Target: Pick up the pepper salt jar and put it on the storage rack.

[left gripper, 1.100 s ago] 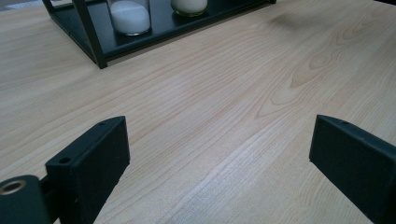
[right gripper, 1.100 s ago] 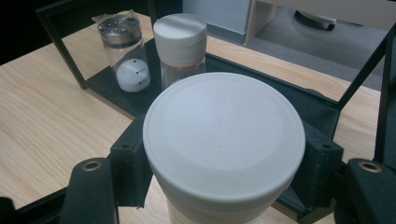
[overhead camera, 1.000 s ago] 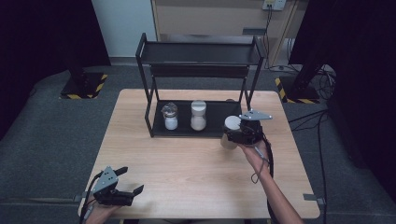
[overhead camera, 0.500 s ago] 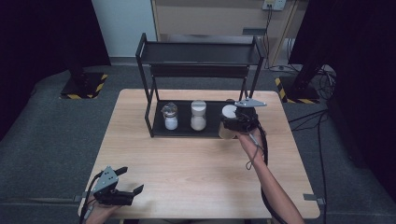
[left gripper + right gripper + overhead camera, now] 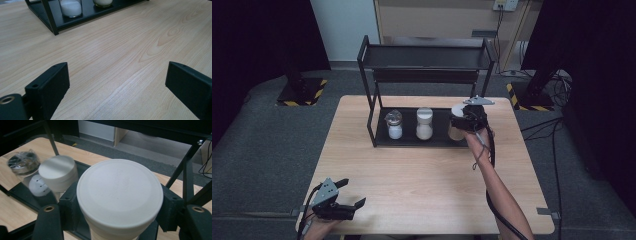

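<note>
Overhead, right tongs (image 5: 460,121) clench a white-lidded jar (image 5: 119,195) above the wooden table (image 5: 422,180); left tongs (image 5: 346,197) gape

Even overhead light, dark surroundings, soft shadows; right gripper view slightly blurred.

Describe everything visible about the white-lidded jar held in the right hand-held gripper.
The jar has a round, flat, matte white lid that looks like plastic; its pale body narrows below the lid. It stands upright, clamped on both sides by the black jaws of the right hand-held gripper, over the right end of the rack's bottom shelf, beside two other jars.
</note>
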`<state>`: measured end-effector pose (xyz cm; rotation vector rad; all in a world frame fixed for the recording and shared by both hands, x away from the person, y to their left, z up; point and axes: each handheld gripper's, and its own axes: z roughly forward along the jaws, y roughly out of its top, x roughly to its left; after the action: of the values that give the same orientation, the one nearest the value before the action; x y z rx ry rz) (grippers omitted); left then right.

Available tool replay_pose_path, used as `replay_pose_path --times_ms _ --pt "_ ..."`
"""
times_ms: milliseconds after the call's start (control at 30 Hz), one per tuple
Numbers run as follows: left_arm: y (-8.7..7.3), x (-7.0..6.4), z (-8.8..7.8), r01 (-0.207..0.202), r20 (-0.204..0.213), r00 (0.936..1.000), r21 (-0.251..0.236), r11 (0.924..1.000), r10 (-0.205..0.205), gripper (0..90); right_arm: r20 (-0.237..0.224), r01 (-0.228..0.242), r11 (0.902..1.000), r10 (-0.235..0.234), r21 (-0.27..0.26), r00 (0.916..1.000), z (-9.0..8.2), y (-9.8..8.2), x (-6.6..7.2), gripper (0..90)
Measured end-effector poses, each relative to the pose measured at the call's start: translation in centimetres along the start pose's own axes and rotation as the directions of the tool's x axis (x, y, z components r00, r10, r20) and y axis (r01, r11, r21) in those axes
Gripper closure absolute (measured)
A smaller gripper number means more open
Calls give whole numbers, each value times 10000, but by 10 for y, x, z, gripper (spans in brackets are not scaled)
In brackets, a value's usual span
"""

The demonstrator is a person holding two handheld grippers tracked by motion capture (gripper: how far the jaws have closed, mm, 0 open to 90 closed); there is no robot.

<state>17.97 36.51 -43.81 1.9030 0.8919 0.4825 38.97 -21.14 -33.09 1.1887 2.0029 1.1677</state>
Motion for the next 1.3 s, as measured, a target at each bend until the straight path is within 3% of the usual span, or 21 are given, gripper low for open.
replay_pose_path --times_ms 200,800,1300 --pt "0 0 0 14 -3 10000 -7 10000 -14 43 184 -272 9996 270 77 9995 12 -3 -3 336" --pt "-1 1 0 53 0 10000 -30 10000 -53 43 387 -366 9982 348 475 9986 46 -15 -3 335" --pt "-1 1 0 58 9 10000 -18 10000 -58 43 497 -548 9968 520 578 9974 55 -19 -6 335"
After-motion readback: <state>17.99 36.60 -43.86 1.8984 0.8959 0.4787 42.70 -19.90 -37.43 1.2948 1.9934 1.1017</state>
